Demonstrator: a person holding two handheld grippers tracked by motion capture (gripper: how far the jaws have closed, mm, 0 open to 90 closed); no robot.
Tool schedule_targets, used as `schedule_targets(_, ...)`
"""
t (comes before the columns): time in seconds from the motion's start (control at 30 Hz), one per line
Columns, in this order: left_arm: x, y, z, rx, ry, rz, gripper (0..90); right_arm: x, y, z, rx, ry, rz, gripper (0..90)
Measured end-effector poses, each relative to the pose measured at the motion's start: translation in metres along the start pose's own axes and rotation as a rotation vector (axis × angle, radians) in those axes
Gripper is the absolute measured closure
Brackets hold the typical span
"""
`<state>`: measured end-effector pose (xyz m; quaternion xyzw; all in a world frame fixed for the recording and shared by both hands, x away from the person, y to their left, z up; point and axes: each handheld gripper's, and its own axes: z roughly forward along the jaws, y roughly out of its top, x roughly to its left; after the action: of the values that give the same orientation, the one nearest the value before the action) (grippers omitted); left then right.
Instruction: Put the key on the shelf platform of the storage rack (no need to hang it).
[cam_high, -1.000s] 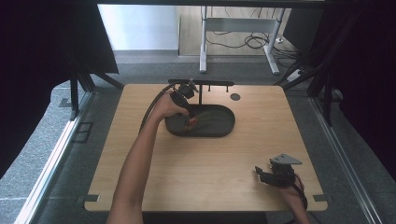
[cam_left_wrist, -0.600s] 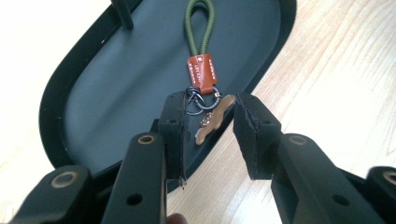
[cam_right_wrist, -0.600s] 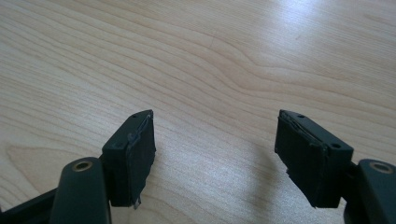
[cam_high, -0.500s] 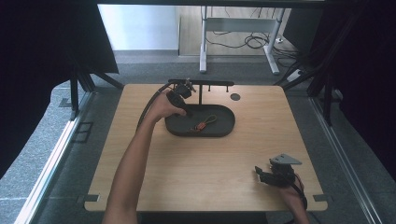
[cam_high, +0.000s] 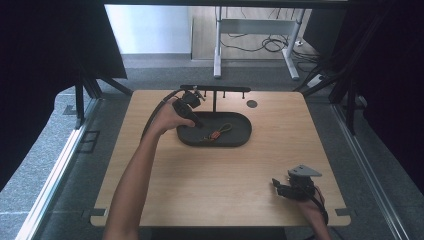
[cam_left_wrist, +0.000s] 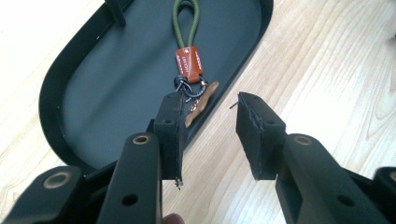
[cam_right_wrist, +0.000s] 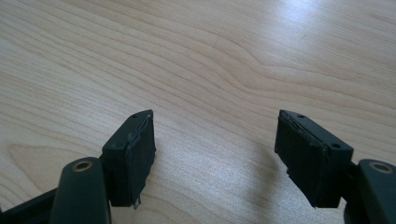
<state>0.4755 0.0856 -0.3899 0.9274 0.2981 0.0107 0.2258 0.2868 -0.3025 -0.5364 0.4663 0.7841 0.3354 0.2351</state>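
A keychain (cam_left_wrist: 188, 60) with a green cord loop, an orange tag and a metal ring lies in the black oval tray (cam_left_wrist: 93, 84); in the high view the keychain (cam_high: 216, 133) rests mid-tray (cam_high: 240, 140). My left gripper (cam_left_wrist: 208, 116) hovers open just short of the ring end, nothing between its jaws; the high view has the left gripper (cam_high: 196, 121) at the tray's left end. My right gripper (cam_right_wrist: 215, 144) stands open over bare wood, and the right gripper (cam_high: 276, 186) sits near the table's front right corner.
A black rack (cam_high: 215, 90) with small pegs stands behind the tray. A round dark hole (cam_high: 252, 104) marks the tabletop at the back right. Table edges (cam_high: 225, 222) lie close to the right hand.
The left gripper has drawn back to the left, away from the keychain, which now lies free in the tray. The right gripper has stayed put.
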Motion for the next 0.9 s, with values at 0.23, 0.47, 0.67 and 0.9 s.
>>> schedule_targets(0.23,-0.013,-0.012,-0.008,-0.047,-0.008,0.013,57.7,0.001,0.000,0.000,0.001,-0.002,-0.003,29.7)
schedule_targets(0.47,-0.024,-0.029,-0.011,-0.064,-0.021,0.028,55.2,0.002,0.000,0.001,0.004,-0.003,-0.011,29.7)
schedule_targets(0.67,-0.032,-0.045,-0.016,-0.074,-0.021,0.040,54.5,0.004,0.000,0.002,0.006,-0.003,-0.012,29.7)
schedule_targets(0.9,-0.033,-0.064,-0.014,-0.071,-0.023,0.027,54.1,0.005,0.000,0.002,0.006,-0.006,-0.018,29.7)
